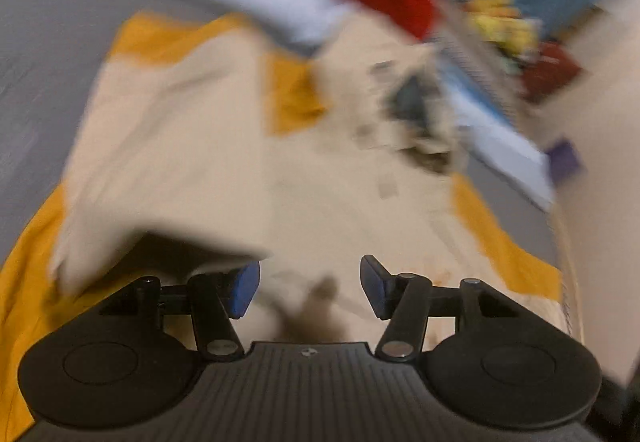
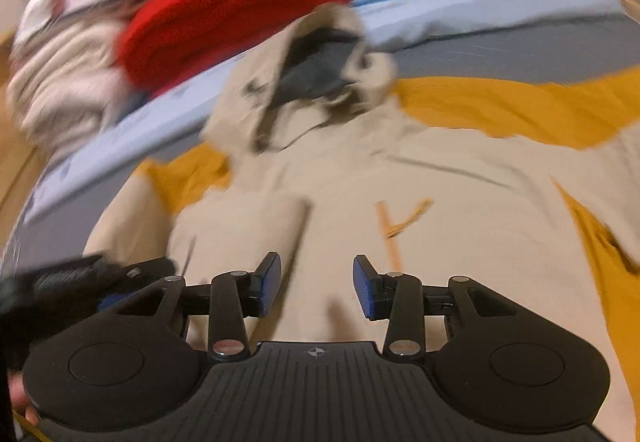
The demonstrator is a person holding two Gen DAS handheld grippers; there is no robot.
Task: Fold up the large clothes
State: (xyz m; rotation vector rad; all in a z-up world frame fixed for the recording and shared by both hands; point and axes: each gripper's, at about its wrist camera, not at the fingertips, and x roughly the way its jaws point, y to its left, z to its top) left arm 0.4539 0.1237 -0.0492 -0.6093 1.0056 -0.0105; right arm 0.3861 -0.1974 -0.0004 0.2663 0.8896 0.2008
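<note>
1. Left gripper (image 1: 310,288) spread wide, nothing between the blue pads (image 1: 245,288); hovering low over the cream hooded jacket (image 1: 224,170).
2. Right gripper (image 2: 317,288) likewise parted, empty, poised above the jacket's (image 2: 360,210) chest.
3. Jacket spread flat, front up, over a mustard-yellow cloth (image 2: 500,110) on the grey bed (image 2: 500,50); hood (image 2: 320,70) pointing toward a pile with a red knit (image 2: 224,14) on top. Cream fabric lifted close to the left gripper's outer side, probably a sleeve or side panel, too blurred to tell.
4. Likely step: taking hold of a side for the first fold inward.
5. Pinch only the cream layer, not the yellow cloth beneath; close fully before lifting.
6. Grip near the shoulder with one tool and near the hem with the other, so the edge travels as one straight line.
7. Lift low, carry across the middle, lay down flat, then release.
8. Keep clear of the pile beside the hood.
</note>
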